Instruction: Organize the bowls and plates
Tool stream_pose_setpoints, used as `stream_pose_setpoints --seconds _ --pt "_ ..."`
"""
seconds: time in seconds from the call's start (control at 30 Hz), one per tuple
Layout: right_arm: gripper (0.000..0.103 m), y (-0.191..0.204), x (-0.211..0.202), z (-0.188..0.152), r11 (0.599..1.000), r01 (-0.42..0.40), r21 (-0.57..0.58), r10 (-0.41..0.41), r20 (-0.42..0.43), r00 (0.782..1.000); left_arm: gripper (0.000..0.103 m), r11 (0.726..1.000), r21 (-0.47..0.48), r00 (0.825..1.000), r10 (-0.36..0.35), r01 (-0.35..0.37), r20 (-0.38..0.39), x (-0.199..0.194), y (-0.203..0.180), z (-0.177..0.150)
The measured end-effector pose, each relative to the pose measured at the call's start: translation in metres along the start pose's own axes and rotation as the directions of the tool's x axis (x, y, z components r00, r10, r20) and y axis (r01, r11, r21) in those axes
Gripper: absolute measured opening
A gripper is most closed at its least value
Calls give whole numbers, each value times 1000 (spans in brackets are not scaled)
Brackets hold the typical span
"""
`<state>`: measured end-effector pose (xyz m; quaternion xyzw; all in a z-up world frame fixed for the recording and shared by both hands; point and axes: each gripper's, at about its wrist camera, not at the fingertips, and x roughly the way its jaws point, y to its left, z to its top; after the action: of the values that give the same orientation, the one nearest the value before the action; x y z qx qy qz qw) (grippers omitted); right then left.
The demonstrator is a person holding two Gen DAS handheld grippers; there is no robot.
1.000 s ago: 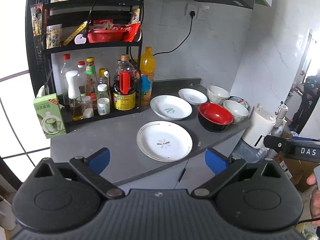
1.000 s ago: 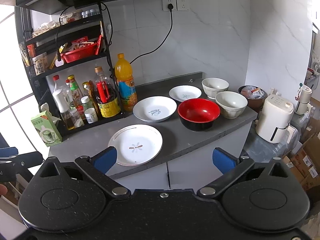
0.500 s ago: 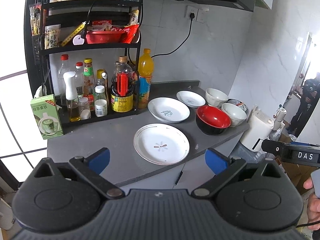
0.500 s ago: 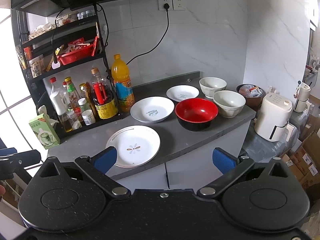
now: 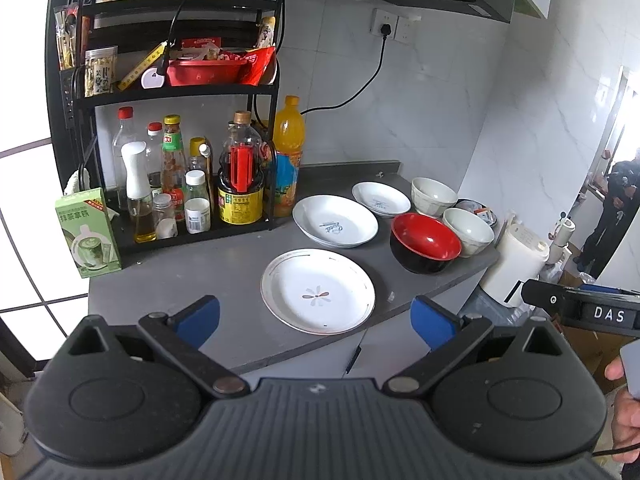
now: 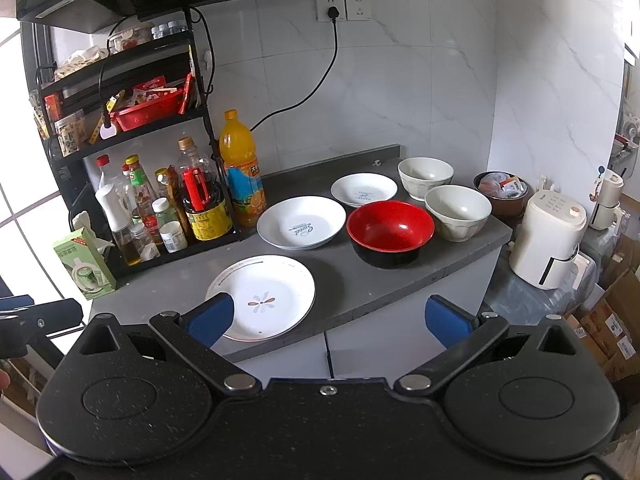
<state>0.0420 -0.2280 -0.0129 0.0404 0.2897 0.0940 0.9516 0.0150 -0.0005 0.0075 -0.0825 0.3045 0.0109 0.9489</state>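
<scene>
Taking the flower plate (image 6: 264, 300) as reference at the counter's (image 6: 360, 280) front edge: I see the rack of bottles (image 6: 160, 208) behind-left, a lettered plate (image 6: 301, 222) directly behind, a smaller plate (image 6: 363, 189) further back-right. Big bowl (image 6: 390, 232) sits right of it, two smaller bowls (image 6: 458, 212) (image 6: 425, 178) beyond that.

Three white plates (image 6: 261, 297) (image 6: 301, 221) (image 6: 364, 189), red-and-black bowl (image 6: 390, 231), two white bowls (image 6: 457, 211) (image 6: 425, 177) upright, unstacked, spread across grey countertop (image 6: 344, 280).

plates (image 6: 301, 221): 3 | bowls (image 6: 390, 228): 3 | grippers (image 6: 327, 318): 2
</scene>
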Motion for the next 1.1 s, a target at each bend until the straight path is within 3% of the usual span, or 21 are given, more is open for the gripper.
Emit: stream_pose_setpoints --seconds 0.77,1.1 --pt "103 -8 10 7 999 -31 -14 30 -14 999 101 1000 -14 999 25 -25 -20 11 -11 4" --pt "103 -41 33 24 998 -62 -18 61 -26 998 101 998 -14 998 56 -56 -6 34 -41 15"
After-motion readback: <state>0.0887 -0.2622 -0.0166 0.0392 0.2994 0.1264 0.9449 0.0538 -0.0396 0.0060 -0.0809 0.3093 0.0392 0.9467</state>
